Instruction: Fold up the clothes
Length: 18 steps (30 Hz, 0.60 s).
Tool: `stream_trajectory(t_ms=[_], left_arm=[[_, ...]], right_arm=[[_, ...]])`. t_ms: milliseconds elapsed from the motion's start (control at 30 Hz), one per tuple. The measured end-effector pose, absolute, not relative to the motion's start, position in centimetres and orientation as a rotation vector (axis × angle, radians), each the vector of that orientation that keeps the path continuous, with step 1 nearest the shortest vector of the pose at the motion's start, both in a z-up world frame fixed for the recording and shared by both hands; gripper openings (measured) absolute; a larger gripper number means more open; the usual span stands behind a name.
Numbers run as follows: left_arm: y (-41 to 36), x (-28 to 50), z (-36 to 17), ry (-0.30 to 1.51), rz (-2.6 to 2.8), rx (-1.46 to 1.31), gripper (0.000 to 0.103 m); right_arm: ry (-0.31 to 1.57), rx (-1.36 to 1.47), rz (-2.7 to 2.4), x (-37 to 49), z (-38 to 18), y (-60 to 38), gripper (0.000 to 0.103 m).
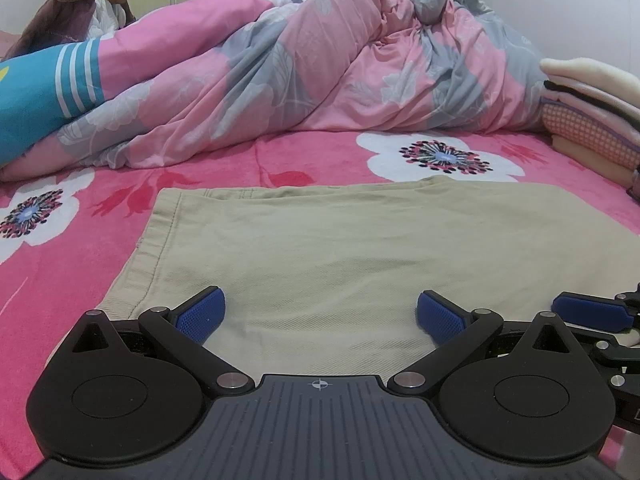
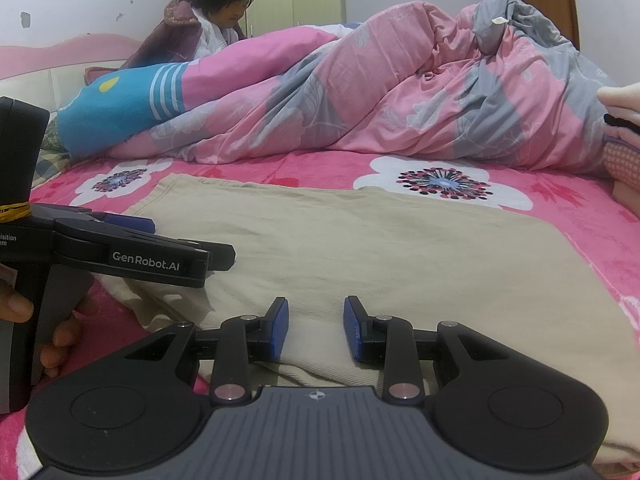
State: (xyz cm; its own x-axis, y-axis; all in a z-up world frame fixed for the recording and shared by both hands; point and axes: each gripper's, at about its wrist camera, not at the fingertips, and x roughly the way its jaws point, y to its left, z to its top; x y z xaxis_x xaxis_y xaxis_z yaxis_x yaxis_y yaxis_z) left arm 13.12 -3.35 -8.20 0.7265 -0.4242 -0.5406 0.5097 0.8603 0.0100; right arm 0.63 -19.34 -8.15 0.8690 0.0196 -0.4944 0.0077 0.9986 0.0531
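Khaki garment, plain twill; bedsheet hot pink with white flowers, dark dotted centres; quilt pink and grey, pale floral print; pillow turquoise, white stripes; folded stack cream, pink check; gripper pads blue.

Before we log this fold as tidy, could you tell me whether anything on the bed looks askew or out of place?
Mostly tidy: the khaki garment lies flat on the pink floral bedspread. In the right wrist view its near-left edge is bunched beneath the left gripper. The quilt behind is heaped loosely.
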Motion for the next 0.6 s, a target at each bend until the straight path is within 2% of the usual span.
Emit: stream_trajectory(t_ms=[467, 600], left_arm=[[-3.5, 12.8, -8.0, 0.541, -0.506, 0.175, 0.103], [-2.7, 12.4, -7.2, 0.533, -0.533, 0.104, 0.103]], right_arm=[[0.509, 0.044, 0.004, 0.5, -8.4, -19.3, 0.033], [0.503, 0.043, 0.005, 0.5, -8.5, -19.4, 0.034]])
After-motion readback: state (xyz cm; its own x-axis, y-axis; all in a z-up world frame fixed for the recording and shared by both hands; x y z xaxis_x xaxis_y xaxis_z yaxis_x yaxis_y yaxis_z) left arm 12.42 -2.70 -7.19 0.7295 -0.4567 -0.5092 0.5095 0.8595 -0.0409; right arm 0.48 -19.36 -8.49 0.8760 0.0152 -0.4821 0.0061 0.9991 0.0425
